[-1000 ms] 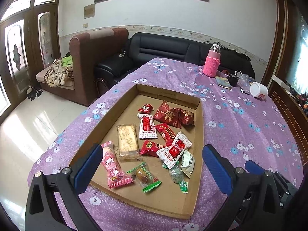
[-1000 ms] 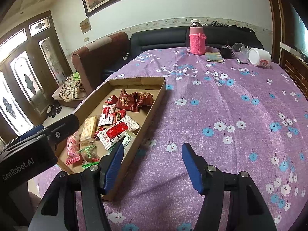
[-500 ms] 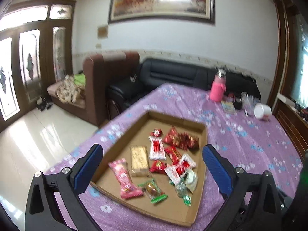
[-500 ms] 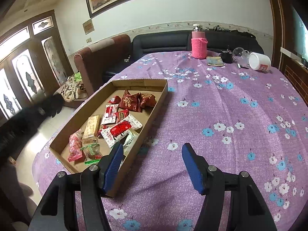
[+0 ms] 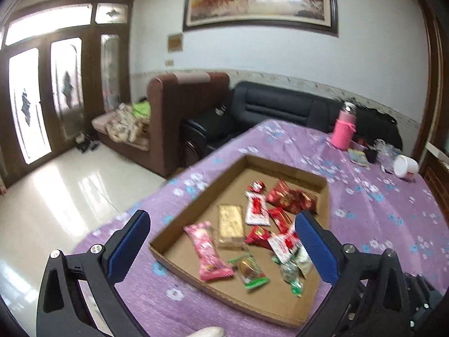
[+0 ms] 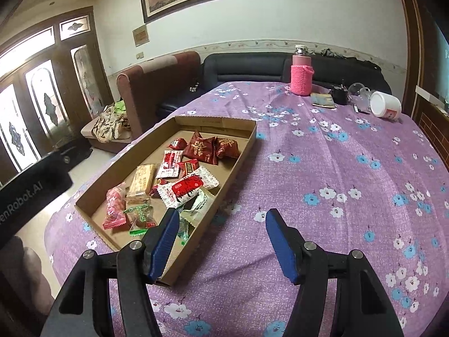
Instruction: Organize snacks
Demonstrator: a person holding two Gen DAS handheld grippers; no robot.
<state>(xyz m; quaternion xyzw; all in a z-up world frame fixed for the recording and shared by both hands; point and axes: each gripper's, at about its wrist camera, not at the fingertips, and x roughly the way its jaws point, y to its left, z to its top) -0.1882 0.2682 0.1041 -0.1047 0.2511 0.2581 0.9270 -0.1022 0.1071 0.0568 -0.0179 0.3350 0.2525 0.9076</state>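
1. Locate cardboard tray (image 5: 324, 196) at lower centre of left view; wrapped snacks lie loose inside, among them pink packet (image 5: 208, 250) and beige wafer bar (image 5: 230, 221).
2. Keep left gripper (image 5: 223, 245) spread wide, empty, raised above tray.
3. Keep right gripper (image 6: 221, 240) parted, empty, over purple floral tablecloth (image 6: 350, 168) beside tray's right wall.
4. Lower onto one isolated packet; avoid overlapping red-and-white wrappers (image 6: 188, 189).

One cardboard tray (image 6: 247, 146) is sitting on the worktop (image 6: 350, 174), holding roughly a dozen wrapped snacks (image 6: 188, 188). One pink-sleeved bottle (image 6: 301, 75), one white cup (image 6: 385, 104) and one small booklet (image 6: 323, 100) are standing farther back.
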